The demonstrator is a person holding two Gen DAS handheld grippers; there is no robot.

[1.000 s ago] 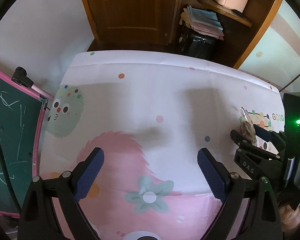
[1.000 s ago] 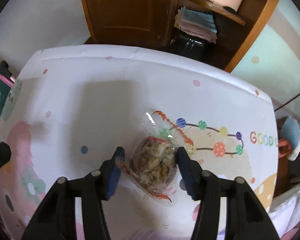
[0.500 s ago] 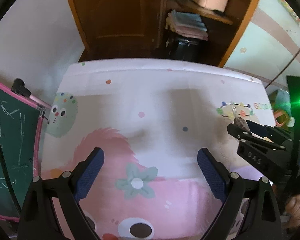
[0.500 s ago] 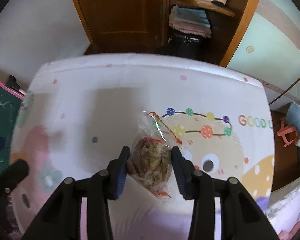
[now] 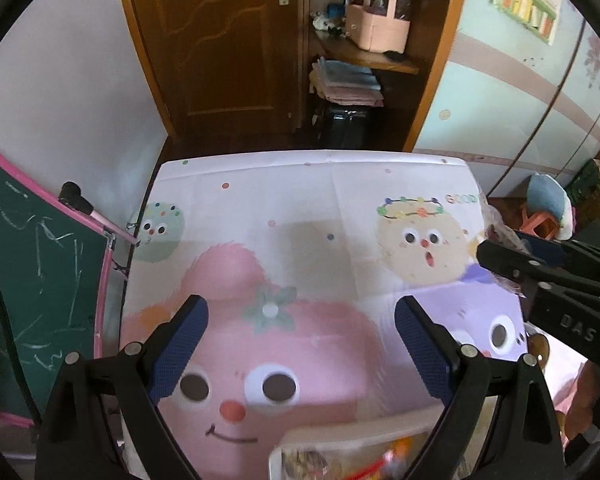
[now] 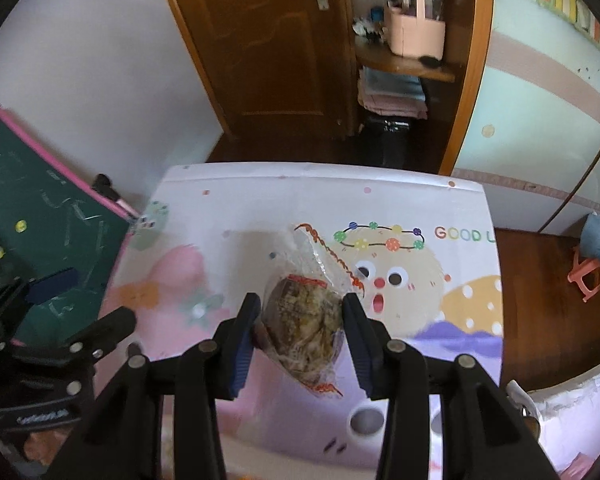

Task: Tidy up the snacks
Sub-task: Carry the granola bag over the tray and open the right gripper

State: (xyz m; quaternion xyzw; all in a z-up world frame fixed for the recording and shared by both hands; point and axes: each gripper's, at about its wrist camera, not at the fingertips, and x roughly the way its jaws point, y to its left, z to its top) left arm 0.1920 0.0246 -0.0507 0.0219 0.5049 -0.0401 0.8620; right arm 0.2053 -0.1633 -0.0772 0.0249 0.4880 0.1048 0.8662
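Note:
My right gripper (image 6: 302,314) is shut on a clear snack bag (image 6: 304,316) of brown pieces with a red zigzag seam, held above the cartoon-print tablecloth (image 6: 440,208). The same gripper (image 5: 540,264) shows at the right edge of the left wrist view, with a bit of the bag (image 5: 500,236) behind it. My left gripper (image 5: 300,336) is open and empty above the pink cartoon face. A white tray (image 5: 352,436) holding wrapped snacks sits at the near edge, blurred, below the left gripper.
A green chalkboard with a pink frame (image 5: 40,264) leans at the table's left side. A wooden door (image 5: 220,48) and shelves with folded cloths and a pink basket (image 5: 376,20) stand behind. A small pink stool (image 6: 588,276) is on the floor at right.
Both grippers have pulled back toward the near edge and risen; the right one carries the snack bag up off the cloth. The white tray has come into the left wrist view.

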